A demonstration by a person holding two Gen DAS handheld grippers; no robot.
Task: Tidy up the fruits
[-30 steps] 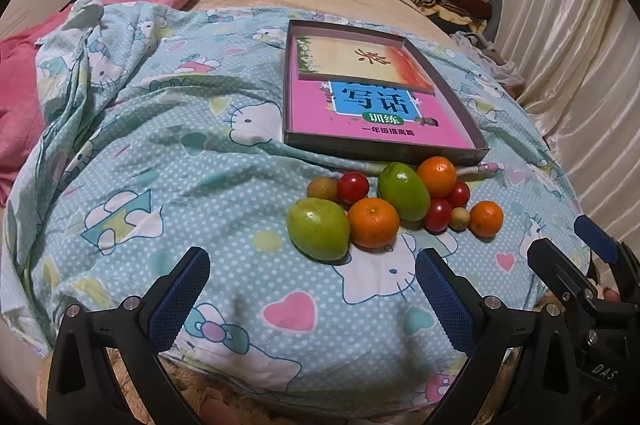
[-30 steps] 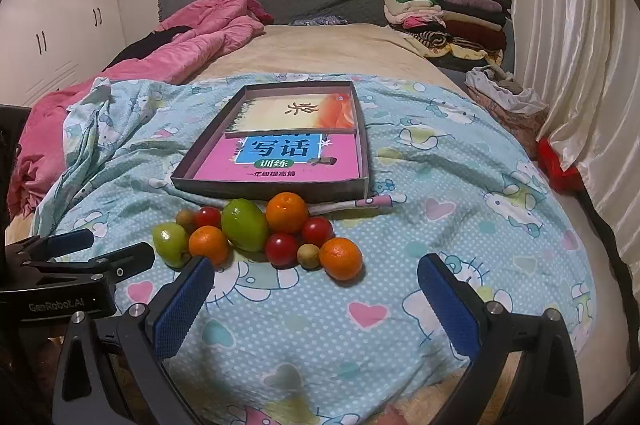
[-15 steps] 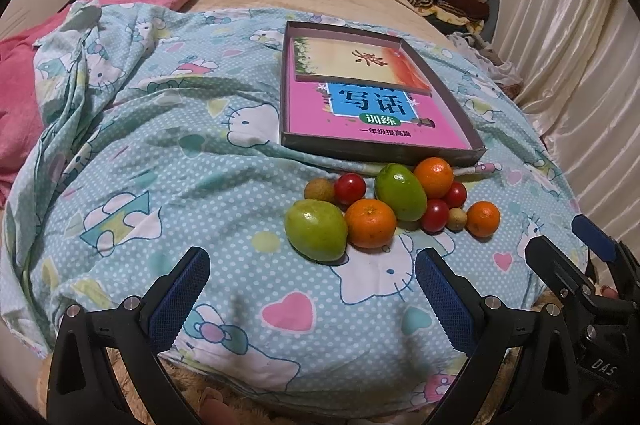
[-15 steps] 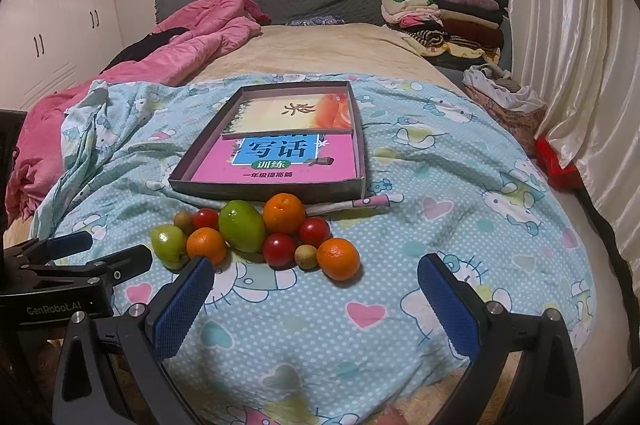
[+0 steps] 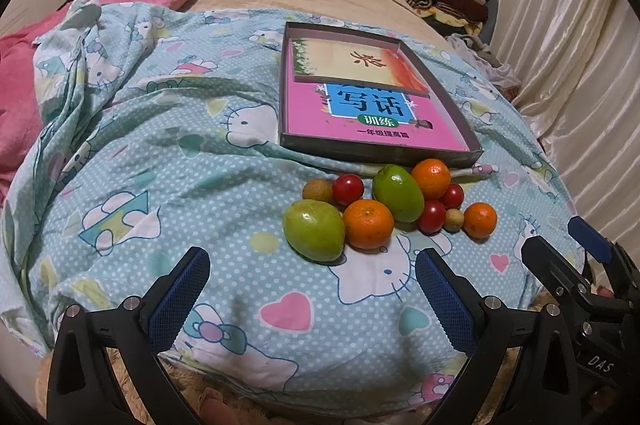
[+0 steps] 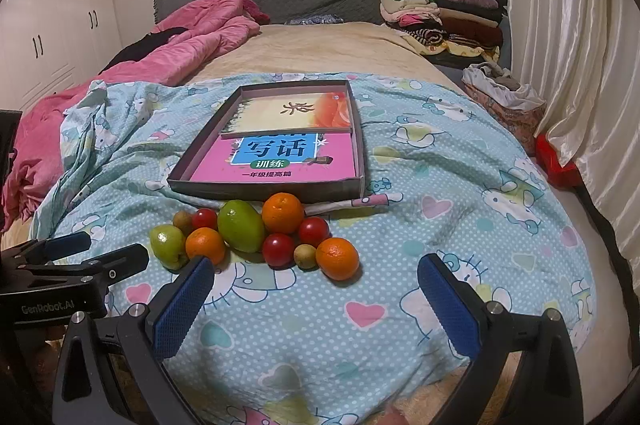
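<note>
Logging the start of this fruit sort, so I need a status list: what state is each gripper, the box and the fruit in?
left gripper: open, empty, short of the fruit.
right gripper: open, empty, short of the fruit.
box: open-topped, two books lying flat inside, no fruit.
fruit pile: clustered on the bedspread in front of the box, untouched.
bedspread: spread over the bed, wrinkled.
</note>
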